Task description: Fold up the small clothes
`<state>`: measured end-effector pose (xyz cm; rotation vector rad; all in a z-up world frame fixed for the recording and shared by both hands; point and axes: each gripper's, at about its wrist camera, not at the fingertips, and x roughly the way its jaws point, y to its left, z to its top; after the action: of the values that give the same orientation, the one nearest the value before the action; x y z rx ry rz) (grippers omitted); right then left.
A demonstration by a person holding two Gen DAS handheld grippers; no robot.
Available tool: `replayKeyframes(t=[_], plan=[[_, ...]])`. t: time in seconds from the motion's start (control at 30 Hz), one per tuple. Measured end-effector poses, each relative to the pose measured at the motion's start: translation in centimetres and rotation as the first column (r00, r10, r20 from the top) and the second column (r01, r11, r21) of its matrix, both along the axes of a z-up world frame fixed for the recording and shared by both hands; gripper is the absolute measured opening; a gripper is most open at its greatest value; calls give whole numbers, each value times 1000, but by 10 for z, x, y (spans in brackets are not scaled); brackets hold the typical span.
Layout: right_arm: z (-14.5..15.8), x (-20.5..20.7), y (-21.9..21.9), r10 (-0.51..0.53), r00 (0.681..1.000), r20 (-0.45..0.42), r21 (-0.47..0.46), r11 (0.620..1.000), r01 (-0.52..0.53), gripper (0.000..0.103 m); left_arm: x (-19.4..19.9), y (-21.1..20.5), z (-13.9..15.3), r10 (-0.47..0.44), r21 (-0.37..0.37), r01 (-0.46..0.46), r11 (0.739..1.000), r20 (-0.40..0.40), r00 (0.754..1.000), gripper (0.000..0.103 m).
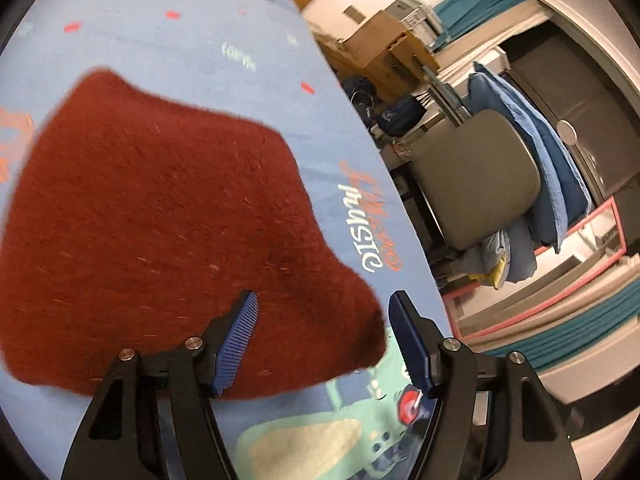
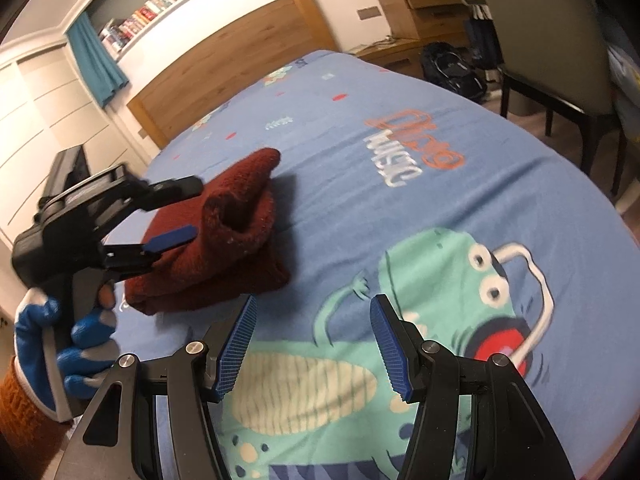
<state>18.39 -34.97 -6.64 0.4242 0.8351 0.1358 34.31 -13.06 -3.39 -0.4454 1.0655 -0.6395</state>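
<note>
A dark red knitted garment [image 1: 160, 216] lies folded on the blue bedspread [image 1: 192, 40]. In the right wrist view the garment [image 2: 224, 240] is a bundle with a tube-like sleeve end sticking up. My left gripper [image 1: 322, 328] is open, with its jaws over the garment's near right corner; the right wrist view shows it [image 2: 192, 210] with its jaws on either side of the raised fold, apart from it. My right gripper [image 2: 314, 332] is open and empty, just in front of the bundle over the bedspread.
The bedspread has a green monster print [image 2: 440, 280] and "music" lettering [image 2: 396, 156]. A wooden headboard [image 2: 240, 52] stands at the far end. A grey chair [image 1: 476, 184] with blue bedding [image 1: 532, 152] stands beside the bed's right edge.
</note>
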Motion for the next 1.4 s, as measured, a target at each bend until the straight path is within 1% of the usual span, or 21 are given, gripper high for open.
replayKeyframes(t=[0.07, 0.13, 0.2, 0.27, 0.33, 0.4, 0.5, 0.63, 0.7, 0.77, 0.87, 0.97, 1.03, 1.17, 1.3, 1.4], plan=[[7, 12, 7, 24, 1000, 15, -8, 1000, -23, 61, 0, 15, 8, 3, 26, -4, 1000, 38, 999, 62], [12, 22, 15, 43, 999, 26, -16, 999, -42, 61, 2, 37, 16, 20, 70, -26, 997, 85, 996, 62], [19, 38, 25, 62, 997, 40, -26, 998, -61, 61, 3, 60, 16, 48, 125, -62, 990, 116, 992, 62], [26, 53, 34, 75, 996, 55, -35, 997, -73, 61, 6, 84, 13, 81, 132, -95, 987, 110, 991, 62], [31, 68, 44, 93, 993, 70, -37, 995, -90, 61, 8, 94, 10, 101, 140, -116, 983, 111, 989, 62], [37, 82, 57, 125, 988, 85, -37, 992, -123, 61, 6, 100, 8, 99, 139, -115, 984, 115, 988, 62], [36, 101, 80, 181, 979, 91, -28, 983, -179, 61, 0, 93, 5, 61, 148, -81, 986, 131, 989, 62], [22, 123, 105, 218, 973, 69, -35, 976, -216, 61, -10, 65, -7, -44, 196, 13, 980, 151, 988, 62], [12, 134, 108, 220, 974, 47, -32, 975, -219, 61, -11, 55, -18, -72, 220, 39, 975, 143, 987, 62], [-5, 143, 108, 220, 976, 5, -45, 975, -219, 61, -13, 49, -31, -81, 249, 45, 967, 133, 988, 62], [-32, 148, 104, 222, 973, -58, -31, 974, -224, 61, -21, 48, -43, -104, 263, 65, 963, 136, 985, 62], [-45, 145, 100, 223, 973, -63, -14, 974, -225, 61, -31, 46, -45, -128, 292, 79, 953, 154, 980, 62], [-47, 145, 100, 222, 973, -67, -10, 975, -224, 61, -32, 44, -45, -130, 309, 76, 948, 158, 979, 62], [-41, 142, 107, 248, 965, -84, -58, 966, -253, 61, -34, 41, -41, -122, 316, 64, 947, 168, 978, 62], [-29, 135, 109, 272, 959, -77, -104, 955, -279, 61, -37, 39, -33, -121, 339, 43, 940, 212, 970, 62], [-26, 134, 109, 278, 958, -74, -116, 952, -285, 61, -39, 36, -31, -131, 359, 34, 933, 248, 960, 62]])
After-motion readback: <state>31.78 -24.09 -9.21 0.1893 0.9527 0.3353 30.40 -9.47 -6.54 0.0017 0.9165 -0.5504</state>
